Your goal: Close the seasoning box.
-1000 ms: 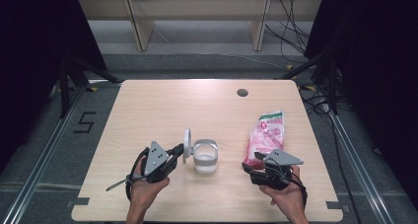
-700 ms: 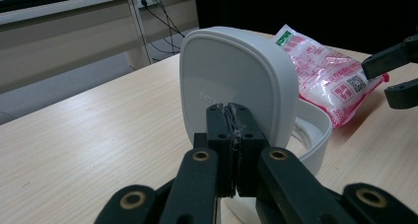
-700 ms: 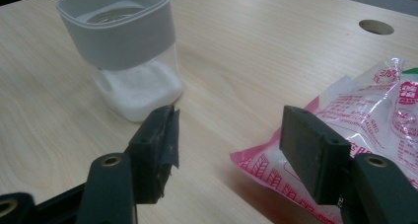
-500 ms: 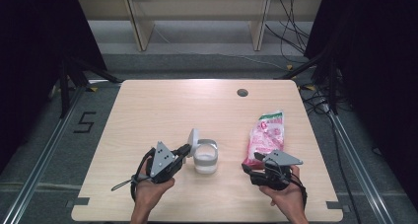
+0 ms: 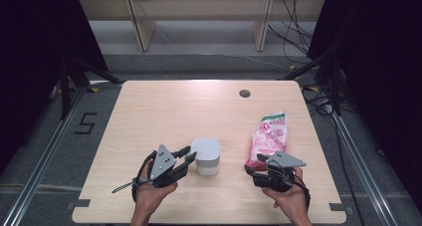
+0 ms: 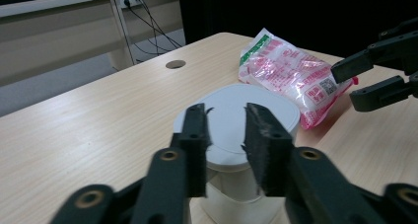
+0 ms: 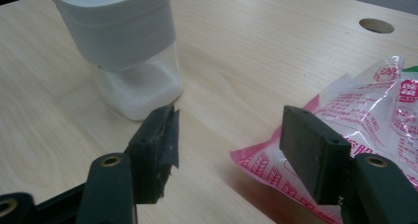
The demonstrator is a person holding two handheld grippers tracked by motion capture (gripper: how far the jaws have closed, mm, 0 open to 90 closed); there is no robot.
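Two grippers open — left gripper (image 5: 188,158) (jaws just opening) beside lidded container (image 5: 206,155), right gripper (image 5: 253,167) near pink bag (image 5: 269,135).

A pale wooden table (image 5: 164,111) is standing on a grey floor, its grain running across. A small round hole (image 5: 244,93) is sitting near its far edge, toward the right. A white-lidded jar (image 5: 206,155) is standing upright on the near half, roughly at the middle, its clear lower part showing white contents. A pink and white plastic bag (image 5: 269,135) with a green top strip is lying flat to the jar's right, well apart from it, its length running toward the far edge.
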